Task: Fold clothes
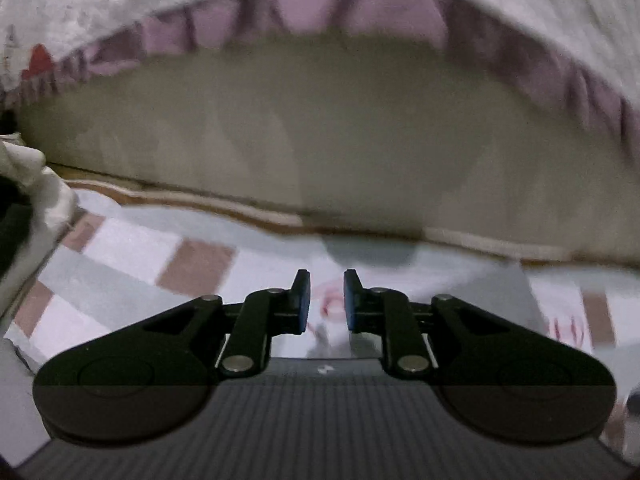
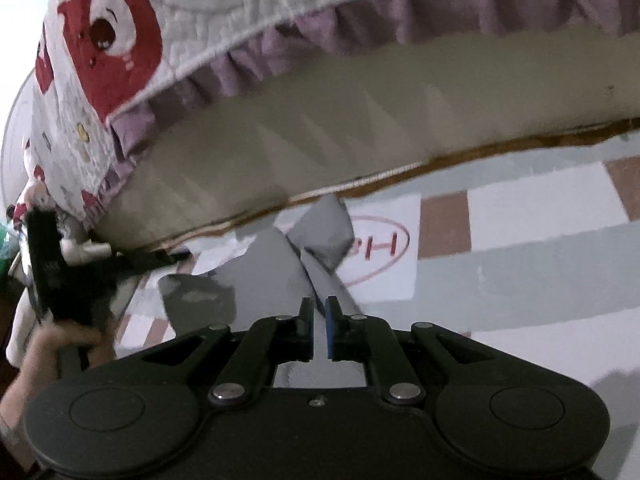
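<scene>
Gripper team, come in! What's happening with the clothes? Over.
Left gripper open, empty. Right gripper pinching a raised fold of the grey garment over the checked sheet. Mattress edge just ahead.

A checked sheet (image 2: pixel 540 264) of pale grey, white and brown squares covers the flat surface in the foreground, with a red oval logo (image 2: pixel 376 248) printed on one white square. Behind it rises the olive-beige side of a mattress (image 1: pixel 320 128), edged along its lower seam with brown and cream piping (image 1: pixel 256 212). Over the mattress hangs a white quilted bedspread (image 2: pixel 224 12) with red cartoon prints and a purple ruffle (image 2: pixel 248 68) along its hem; the light is dim and soft.
</scene>
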`<state>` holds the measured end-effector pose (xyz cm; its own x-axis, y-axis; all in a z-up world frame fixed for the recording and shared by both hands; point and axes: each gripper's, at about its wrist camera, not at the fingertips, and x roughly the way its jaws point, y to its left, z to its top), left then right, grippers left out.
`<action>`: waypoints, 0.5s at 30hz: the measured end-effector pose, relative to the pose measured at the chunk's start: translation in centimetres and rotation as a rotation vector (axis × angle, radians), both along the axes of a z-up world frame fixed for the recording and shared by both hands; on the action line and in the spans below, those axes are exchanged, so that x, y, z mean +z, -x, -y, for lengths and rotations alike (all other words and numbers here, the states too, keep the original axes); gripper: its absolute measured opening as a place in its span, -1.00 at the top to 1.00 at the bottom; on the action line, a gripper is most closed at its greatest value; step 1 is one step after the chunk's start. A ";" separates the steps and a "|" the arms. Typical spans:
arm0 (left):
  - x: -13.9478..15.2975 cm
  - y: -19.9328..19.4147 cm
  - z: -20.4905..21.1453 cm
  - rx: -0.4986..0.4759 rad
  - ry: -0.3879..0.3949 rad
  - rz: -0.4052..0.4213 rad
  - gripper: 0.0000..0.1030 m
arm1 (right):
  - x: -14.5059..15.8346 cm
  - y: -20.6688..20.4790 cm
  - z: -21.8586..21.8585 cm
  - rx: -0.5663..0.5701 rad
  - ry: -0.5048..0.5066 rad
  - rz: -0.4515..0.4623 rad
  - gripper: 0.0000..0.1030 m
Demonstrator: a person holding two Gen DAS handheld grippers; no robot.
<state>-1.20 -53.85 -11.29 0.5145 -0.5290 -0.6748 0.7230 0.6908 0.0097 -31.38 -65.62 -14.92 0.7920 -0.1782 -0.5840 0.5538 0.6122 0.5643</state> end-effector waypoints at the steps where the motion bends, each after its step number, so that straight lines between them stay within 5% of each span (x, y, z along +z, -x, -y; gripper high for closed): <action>1: 0.5 -0.2 0.0 -0.032 0.012 -0.010 0.47 | -0.2 0.0 0.1 0.012 -0.005 -0.008 0.80; 3: 1.2 -0.1 0.2 -0.143 0.014 -0.048 0.10 | -0.1 -0.2 0.0 0.036 0.011 -0.013 0.80; 8: -0.8 3.7 1.7 -0.464 -0.184 -0.028 -0.04 | 0.3 -1.5 -0.4 0.147 0.093 -0.034 0.77; 10: -2.2 3.8 2.9 -0.484 -0.215 -0.044 -0.12 | 0.3 -2.0 -0.7 0.177 0.135 -0.064 0.76; 15: -4.7 1.2 6.0 -0.366 -0.178 -0.281 -0.14 | 0.0 -2.8 -1.6 0.244 0.190 -0.109 0.71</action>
